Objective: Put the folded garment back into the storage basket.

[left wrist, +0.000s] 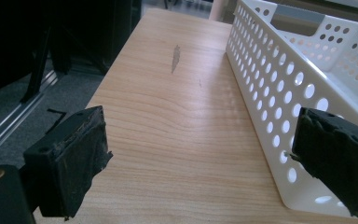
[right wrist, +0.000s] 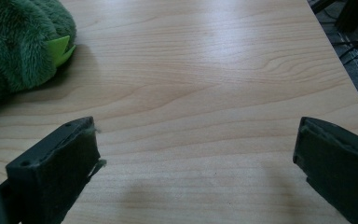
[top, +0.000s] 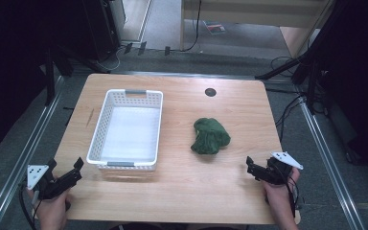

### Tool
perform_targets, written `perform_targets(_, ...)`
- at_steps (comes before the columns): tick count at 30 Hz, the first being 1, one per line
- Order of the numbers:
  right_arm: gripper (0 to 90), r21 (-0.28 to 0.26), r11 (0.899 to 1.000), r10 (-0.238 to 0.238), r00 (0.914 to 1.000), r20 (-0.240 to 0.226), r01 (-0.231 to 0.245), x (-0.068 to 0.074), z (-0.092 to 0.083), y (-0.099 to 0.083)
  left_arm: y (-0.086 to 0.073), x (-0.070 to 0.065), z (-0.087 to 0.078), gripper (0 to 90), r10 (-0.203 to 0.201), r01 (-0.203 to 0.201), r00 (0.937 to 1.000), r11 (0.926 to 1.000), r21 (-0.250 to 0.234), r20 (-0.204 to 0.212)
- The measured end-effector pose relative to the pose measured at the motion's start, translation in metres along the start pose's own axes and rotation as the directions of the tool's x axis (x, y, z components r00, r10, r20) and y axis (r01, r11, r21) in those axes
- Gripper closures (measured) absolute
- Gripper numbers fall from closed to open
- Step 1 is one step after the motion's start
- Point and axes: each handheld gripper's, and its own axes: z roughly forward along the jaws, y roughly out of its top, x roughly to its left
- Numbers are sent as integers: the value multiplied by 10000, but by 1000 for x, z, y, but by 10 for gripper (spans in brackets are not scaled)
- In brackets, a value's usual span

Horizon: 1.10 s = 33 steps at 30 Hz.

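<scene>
A green plush toy (top: 211, 136) lies on the wooden table (top: 182, 191), right of centre; in the right gripper view its furry body (right wrist: 18, 42) fills the top left corner. A white perforated basket (top: 127, 129) stands left of centre and is empty; its side wall (left wrist: 279, 102) runs along the right of the left gripper view. My left gripper (top: 67, 175) rests at the table's front left corner, jaws open and empty (left wrist: 200, 154). At the front right, my right gripper (top: 254, 167) points toward the toy, open with bare wood between its jaws (right wrist: 196, 163).
A dark round grommet (top: 210, 92) sits near the table's far edge. A small scuff (left wrist: 175, 57) marks the wood left of the basket. Metal rails (top: 33, 139) and cables run along both sides of the table, with dark stands behind.
</scene>
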Motion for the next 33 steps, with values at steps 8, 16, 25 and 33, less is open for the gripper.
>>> perform_targets(8,4,56,10000,-50,10000,-29,50,1,0,0,1,-5,1,41,563,-540,9970,9976,445,-527)
perform_targets(16,4,78,9999,-115,9999,-1,115,2,2,1,12,-7,-11,22,351,-349,9990,9994,73,-289)
perform_targets(25,4,60,9999,-156,9999,-14,156,1,1,1,34,-23,-20,22,63,-61,9999,9999,-161,125)
perform_targets(33,4,48,10000,-79,9999,-119,80,1,1,0,54,-55,-25,22,675,-670,9969,9977,-132,406)
